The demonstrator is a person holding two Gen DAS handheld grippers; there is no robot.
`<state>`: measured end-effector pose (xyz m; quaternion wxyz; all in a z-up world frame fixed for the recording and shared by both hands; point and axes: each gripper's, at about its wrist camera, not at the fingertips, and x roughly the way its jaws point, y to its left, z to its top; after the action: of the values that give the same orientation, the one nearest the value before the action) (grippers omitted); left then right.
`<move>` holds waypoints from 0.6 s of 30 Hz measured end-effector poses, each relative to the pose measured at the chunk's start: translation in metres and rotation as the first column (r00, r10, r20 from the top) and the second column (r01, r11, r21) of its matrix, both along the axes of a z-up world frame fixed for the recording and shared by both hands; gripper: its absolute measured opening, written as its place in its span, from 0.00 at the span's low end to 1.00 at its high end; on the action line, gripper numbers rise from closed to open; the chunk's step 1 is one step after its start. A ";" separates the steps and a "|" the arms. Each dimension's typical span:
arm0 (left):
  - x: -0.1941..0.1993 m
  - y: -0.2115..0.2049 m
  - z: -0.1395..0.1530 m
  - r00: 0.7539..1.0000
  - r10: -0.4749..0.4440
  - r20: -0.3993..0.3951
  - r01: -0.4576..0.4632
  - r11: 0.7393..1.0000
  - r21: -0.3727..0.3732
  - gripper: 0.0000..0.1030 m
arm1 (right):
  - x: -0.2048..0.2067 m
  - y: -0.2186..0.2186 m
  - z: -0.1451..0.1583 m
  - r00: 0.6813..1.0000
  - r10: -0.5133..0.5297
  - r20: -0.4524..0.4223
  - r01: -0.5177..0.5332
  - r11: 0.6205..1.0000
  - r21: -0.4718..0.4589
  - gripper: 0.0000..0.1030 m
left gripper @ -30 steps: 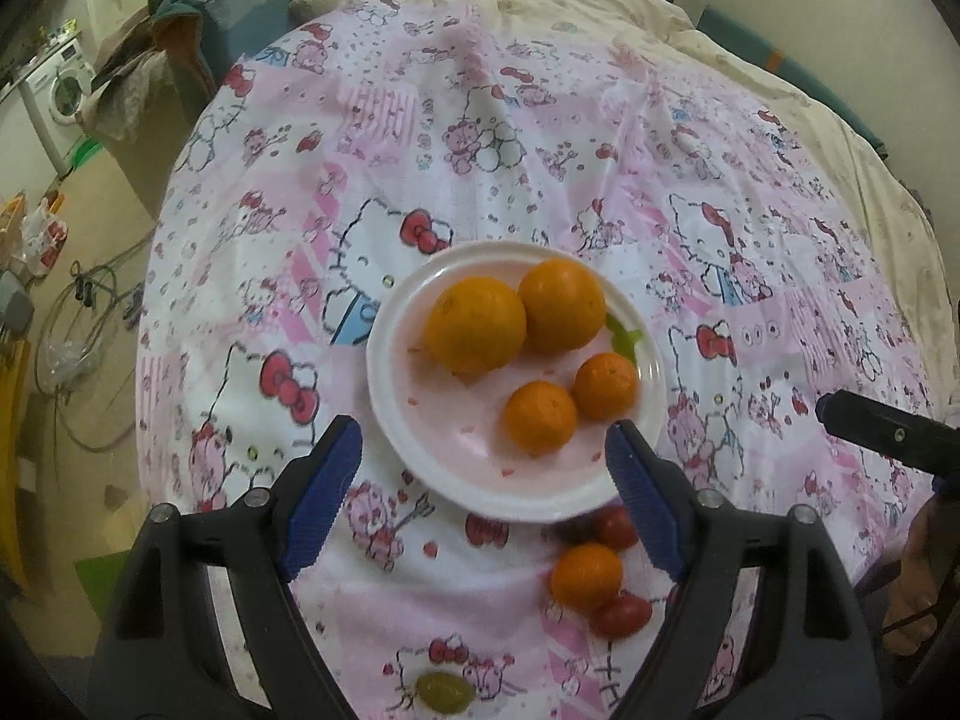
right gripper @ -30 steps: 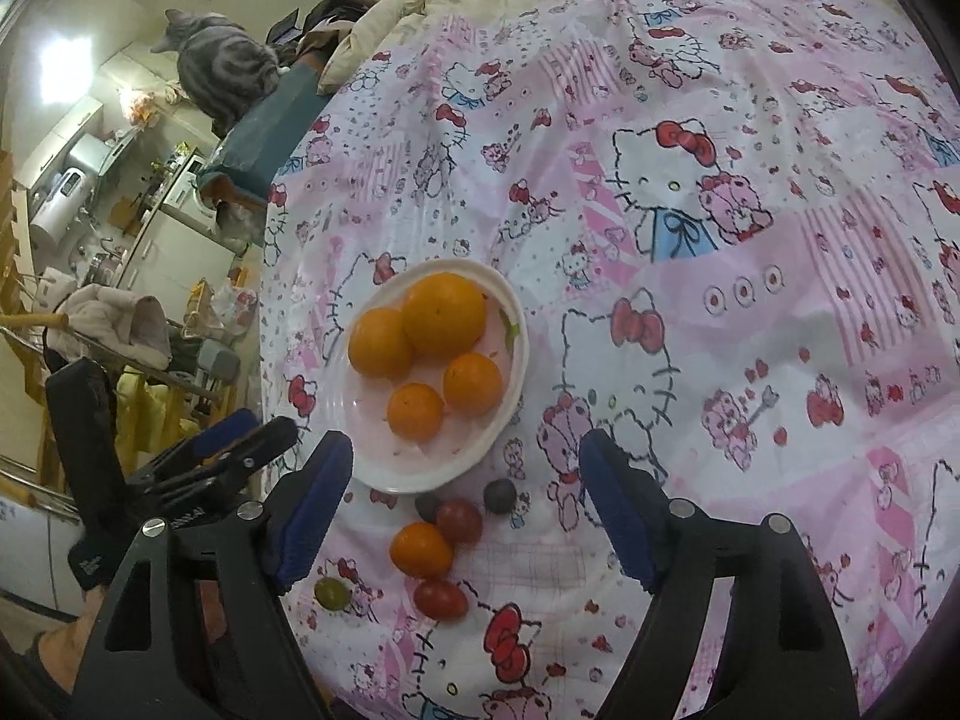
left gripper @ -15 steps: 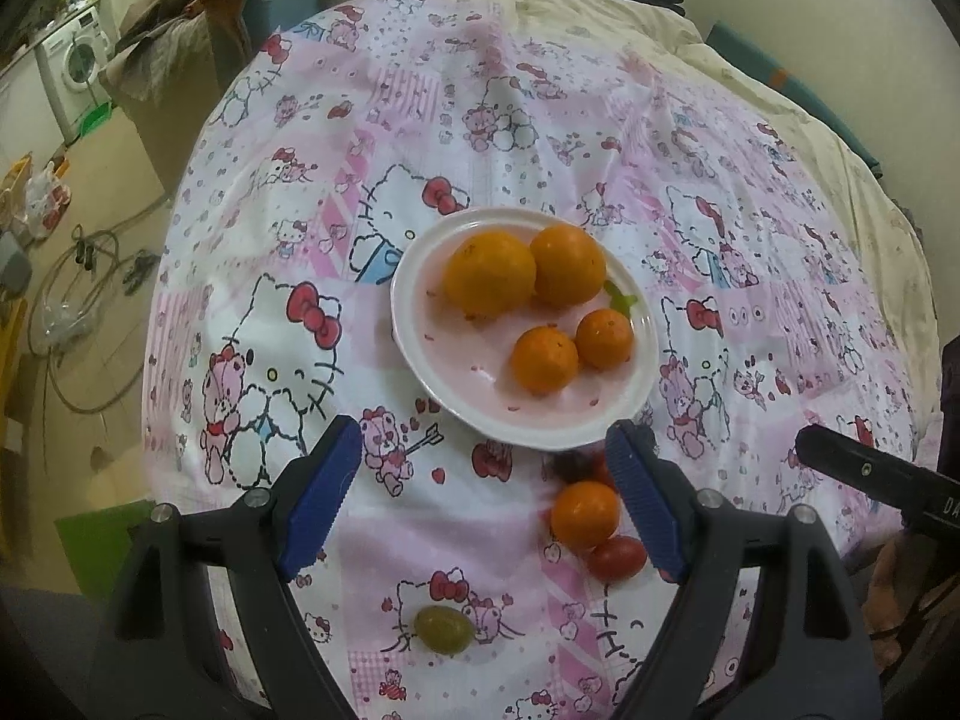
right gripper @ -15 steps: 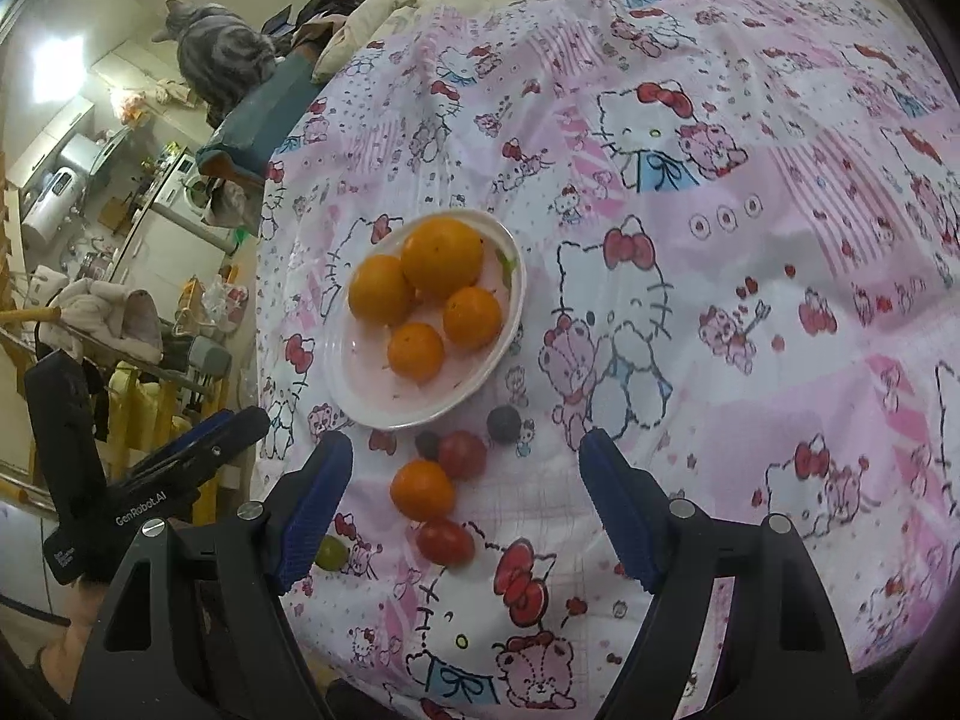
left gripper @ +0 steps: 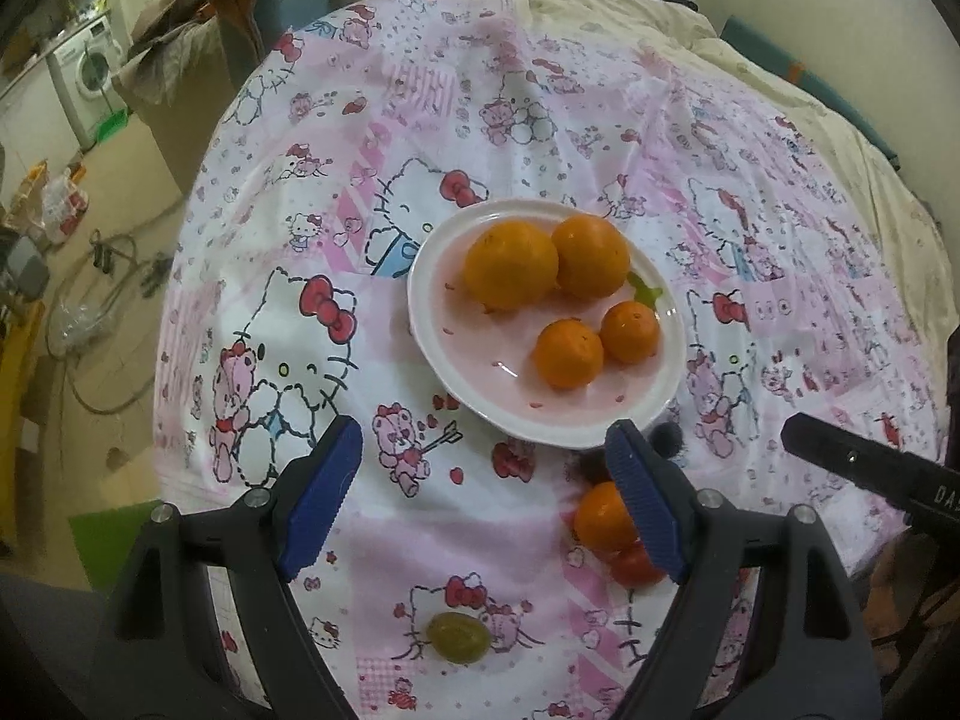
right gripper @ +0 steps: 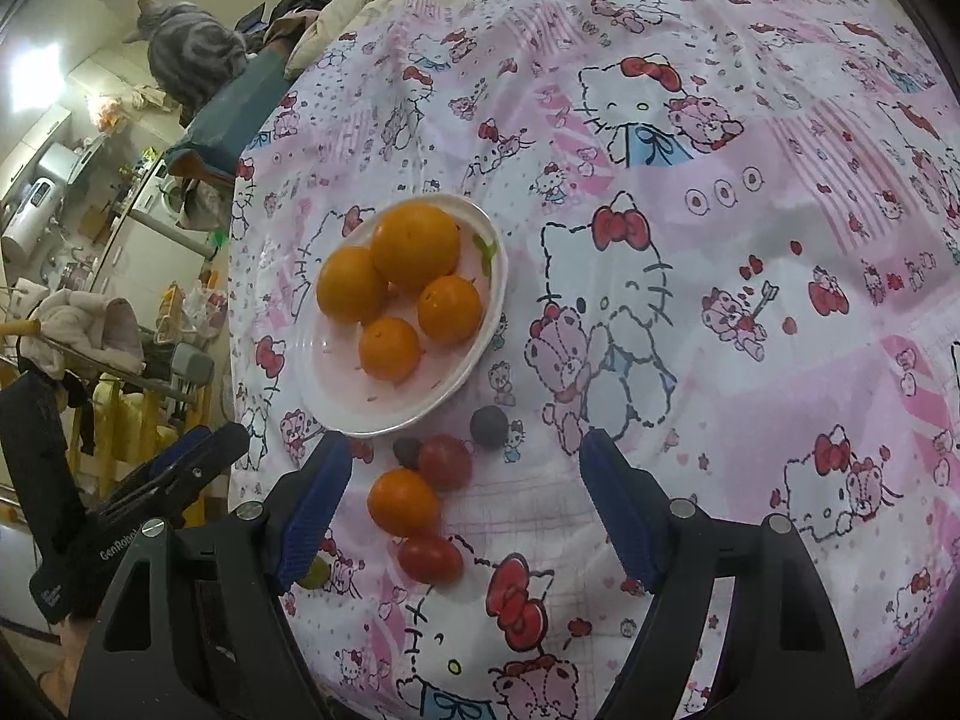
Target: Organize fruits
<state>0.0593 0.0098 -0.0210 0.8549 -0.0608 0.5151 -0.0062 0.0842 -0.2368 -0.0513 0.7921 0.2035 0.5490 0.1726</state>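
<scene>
A white plate (left gripper: 480, 360) on the pink cartoon-print bedspread holds two large oranges (left gripper: 511, 264) and two small ones (left gripper: 567, 354). Just in front of the plate (right gripper: 336, 384) lie loose fruits: a small orange (right gripper: 403, 501), two red tomatoes (right gripper: 444, 462), a dark grape (right gripper: 488, 427) and a green grape (left gripper: 459, 636). My left gripper (left gripper: 483, 438) hangs open over the plate's near rim, its right finger covering part of the loose orange (left gripper: 600, 519). Over the loose fruits my right gripper (right gripper: 465, 444) stands open, holding nothing.
The bedspread's edge drops to the floor at the left, where cables (left gripper: 102, 312) and a washing machine (left gripper: 90, 69) show. A grey cat (right gripper: 186, 60) sits beyond the far left corner. A cream duvet (left gripper: 780, 90) borders the far side.
Both grippers shifted slightly: the plate slid up and right in the left view and the green grape came fully into sight. In the right view the fruits moved up. Jaws stayed as wide.
</scene>
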 end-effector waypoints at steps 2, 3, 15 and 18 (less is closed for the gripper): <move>0.001 0.001 -0.004 1.000 0.006 -0.017 -0.006 1.000 -0.006 0.78 | 0.001 0.001 0.001 1.000 0.000 0.002 0.000 1.000 0.001 0.78; 0.002 0.002 -0.007 1.000 0.011 -0.029 -0.011 1.000 -0.009 0.78 | 0.001 0.001 0.001 1.000 -0.002 0.003 0.002 1.000 -0.001 0.78; 0.009 -0.032 -0.054 0.974 -0.079 -0.215 0.058 0.993 -0.100 0.75 | 0.009 -0.016 -0.018 0.996 -0.074 -0.052 0.077 0.995 0.061 0.78; 0.006 -0.055 -0.065 0.959 -0.139 -0.249 0.117 0.988 -0.098 0.73 | 0.010 -0.016 -0.021 0.995 -0.073 -0.063 0.077 0.994 0.071 0.78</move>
<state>0.0656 -0.0453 -0.0856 0.7762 -0.0630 0.6229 -0.0750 0.0941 -0.2529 -0.0719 0.7730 0.2580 0.5579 0.1567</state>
